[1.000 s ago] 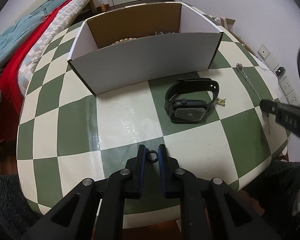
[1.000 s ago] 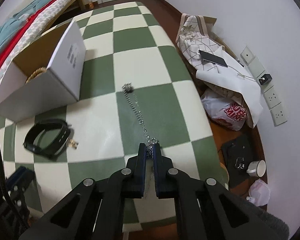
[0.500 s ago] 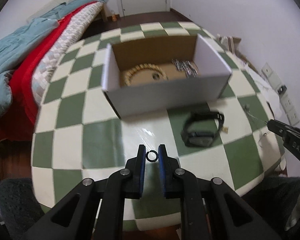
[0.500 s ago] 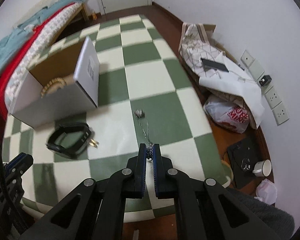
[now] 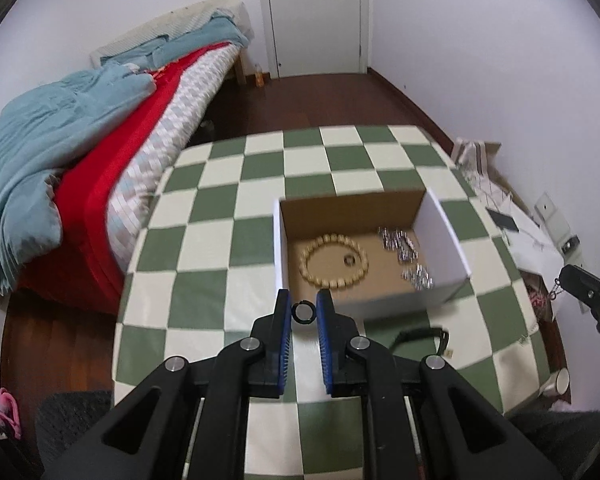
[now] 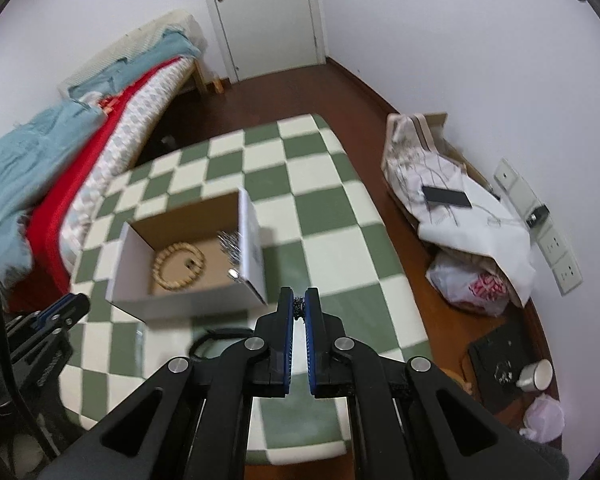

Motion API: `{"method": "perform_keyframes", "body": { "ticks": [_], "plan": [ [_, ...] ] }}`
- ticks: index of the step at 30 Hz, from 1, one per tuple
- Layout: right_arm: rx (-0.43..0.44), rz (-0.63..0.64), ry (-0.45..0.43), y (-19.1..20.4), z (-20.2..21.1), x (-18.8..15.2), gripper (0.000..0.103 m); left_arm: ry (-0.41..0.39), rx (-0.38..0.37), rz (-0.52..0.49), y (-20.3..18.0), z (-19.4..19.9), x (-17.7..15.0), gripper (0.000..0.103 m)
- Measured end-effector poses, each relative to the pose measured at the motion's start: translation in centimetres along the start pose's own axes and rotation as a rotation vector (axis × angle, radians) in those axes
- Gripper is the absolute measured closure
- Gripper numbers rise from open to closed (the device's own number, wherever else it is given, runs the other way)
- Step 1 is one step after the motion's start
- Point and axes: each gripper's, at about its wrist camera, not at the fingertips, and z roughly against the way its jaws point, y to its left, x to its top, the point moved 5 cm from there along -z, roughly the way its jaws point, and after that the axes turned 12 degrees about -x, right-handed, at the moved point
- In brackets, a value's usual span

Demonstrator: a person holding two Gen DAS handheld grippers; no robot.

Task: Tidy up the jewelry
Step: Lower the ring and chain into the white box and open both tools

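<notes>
My left gripper [image 5: 303, 312] is shut on a small black ring [image 5: 302, 313] and holds it high above the near wall of the open cardboard box [image 5: 444, 224]. The box holds a wooden bead bracelet [image 5: 334, 255], a small ring and silver chains [image 5: 404, 246]. My right gripper [image 6: 299, 307] is shut on a silver chain necklace [image 6: 299, 305], raised above the table right of the box [image 6: 252, 240]; it also shows at the right edge of the left wrist view [image 5: 580, 284]. A black watch [image 5: 420, 334] lies on the table, mostly hidden behind my left fingers.
The checkered green and white table [image 5: 228, 216] stands beside a bed [image 5: 80, 152] with red and blue blankets. Bags, a phone and cloth [image 6: 456, 208] lie on the floor to the right. A mug [image 6: 536, 374] stands on the floor.
Both grippers have risen well above the table. The left carried the ring up toward the box. The right lifted the chain off the table.
</notes>
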Motion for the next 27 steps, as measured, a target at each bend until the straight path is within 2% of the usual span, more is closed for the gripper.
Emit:
{"method": "perform_keyframes", "body": {
  "ticks": [8,14,19,27],
  "plan": [
    [0.074,0.036,-0.089,3.6,3.4,3.9,0.097,-0.048,0.011,0.004,0.5,0.7,3.4,0.093],
    [0.128,0.08,-0.116,6.4,4.1,6.6,0.097,-0.038,-0.008,0.017,1.2,-0.3,5.4,0.093],
    [0.174,0.106,-0.077,8.5,2.3,7.5,0.097,0.044,-0.086,0.048,1.6,-3.0,5.9,0.093],
    [0.259,0.11,0.043,10.1,-2.1,7.5,0.097,0.144,-0.123,0.08,1.9,-7.0,5.1,0.093]
  ]
}}
